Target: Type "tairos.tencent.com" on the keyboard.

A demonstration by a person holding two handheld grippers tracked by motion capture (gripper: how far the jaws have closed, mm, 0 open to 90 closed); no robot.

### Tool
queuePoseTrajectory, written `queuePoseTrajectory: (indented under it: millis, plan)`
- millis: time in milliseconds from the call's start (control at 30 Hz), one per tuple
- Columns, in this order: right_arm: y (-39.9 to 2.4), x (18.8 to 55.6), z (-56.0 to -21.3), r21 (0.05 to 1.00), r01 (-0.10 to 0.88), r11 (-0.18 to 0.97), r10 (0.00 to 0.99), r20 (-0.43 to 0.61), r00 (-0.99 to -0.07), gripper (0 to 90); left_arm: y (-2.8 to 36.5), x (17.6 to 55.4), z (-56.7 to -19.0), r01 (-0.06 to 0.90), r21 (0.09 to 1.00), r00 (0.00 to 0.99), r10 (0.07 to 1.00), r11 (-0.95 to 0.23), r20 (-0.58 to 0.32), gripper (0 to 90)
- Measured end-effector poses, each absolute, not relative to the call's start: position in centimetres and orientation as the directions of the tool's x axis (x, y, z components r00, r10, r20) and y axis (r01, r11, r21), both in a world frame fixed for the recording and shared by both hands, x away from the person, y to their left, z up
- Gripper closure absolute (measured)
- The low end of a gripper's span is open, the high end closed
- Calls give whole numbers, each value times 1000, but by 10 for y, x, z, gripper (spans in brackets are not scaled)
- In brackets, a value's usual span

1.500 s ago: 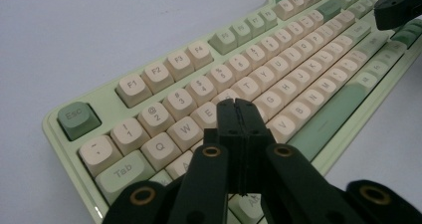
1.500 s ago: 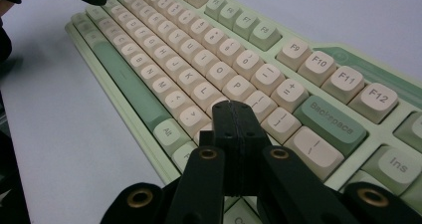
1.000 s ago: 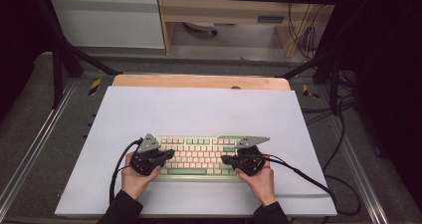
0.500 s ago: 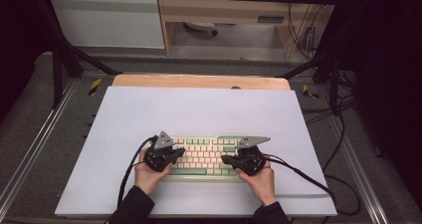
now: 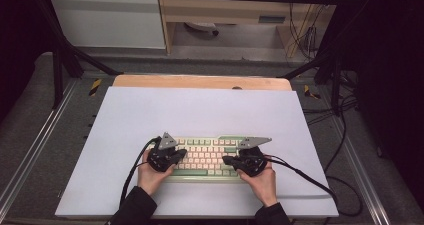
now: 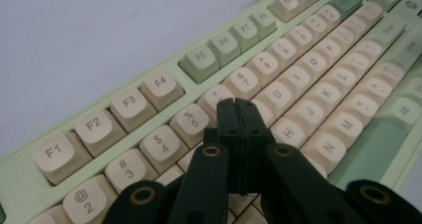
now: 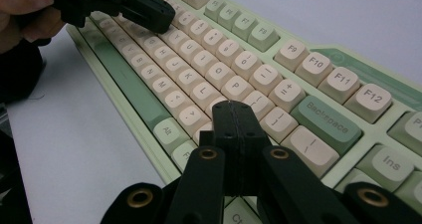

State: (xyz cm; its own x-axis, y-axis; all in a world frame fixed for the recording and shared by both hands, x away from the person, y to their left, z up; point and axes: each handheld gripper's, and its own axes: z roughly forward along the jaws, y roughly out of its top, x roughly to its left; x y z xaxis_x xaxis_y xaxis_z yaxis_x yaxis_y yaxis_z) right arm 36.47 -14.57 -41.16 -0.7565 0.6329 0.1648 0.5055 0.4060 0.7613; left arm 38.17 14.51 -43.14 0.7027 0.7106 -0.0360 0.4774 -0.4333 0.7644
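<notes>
Insp. A: Surface?
Insp. B: White mat [image 5: 200, 115] over a wooden table [image 5: 200, 81], wood strip showing at far edge. Grey floor around it, black frame legs, cables [image 5: 345, 135] at right, pale cabinets at back.
A: Item?
B: Green/cream keyboard [image 5: 210, 157] on mat, near the front edge, approx. centred.
A: Tools?
B: Left gripper [image 6: 238, 104] jaws pressed together, nothing between; tips over the no. row, approx. at 6. Right gripper [image 7: 233, 107] likewise closed and empty; tips near the bracket keys, Backspace key [image 7: 326, 117] just beside.
A: Hands?
B: Left hand [image 5: 152, 174] and right hand [image 5: 260, 180] each at the kbd's front corners.
A: Change vs. 1 s ago?
B: Left gripper moved inward along the kbd, toward centre. Right gripper unchanged; kbd same spot.
</notes>
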Motion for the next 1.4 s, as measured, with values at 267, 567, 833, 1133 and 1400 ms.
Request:
queuePoseTrajectory:
  millis: [267,567,833,1133,1400]
  plan:
    - [-146,365,-411,763,505,404,633,166,-756,900,148,378,-426,466,778,708,705,-423,-41,900]
    - [-145,364,-412,759,509,406,632,168,-756,900,158,370,-419,458,788,709,704,-411,-45,900]
    - [-146,364,-412,760,508,406,632,168,-757,900,171,367,-417,464,792,698,714,-397,-51,900]
    - [-146,364,-413,760,507,406,631,168,-757,900,181,369,-417,473,791,682,729,-387,-52,900]
    - [-145,364,-413,756,510,409,632,168,-756,900,182,373,-422,484,783,675,737,-391,-49,900]
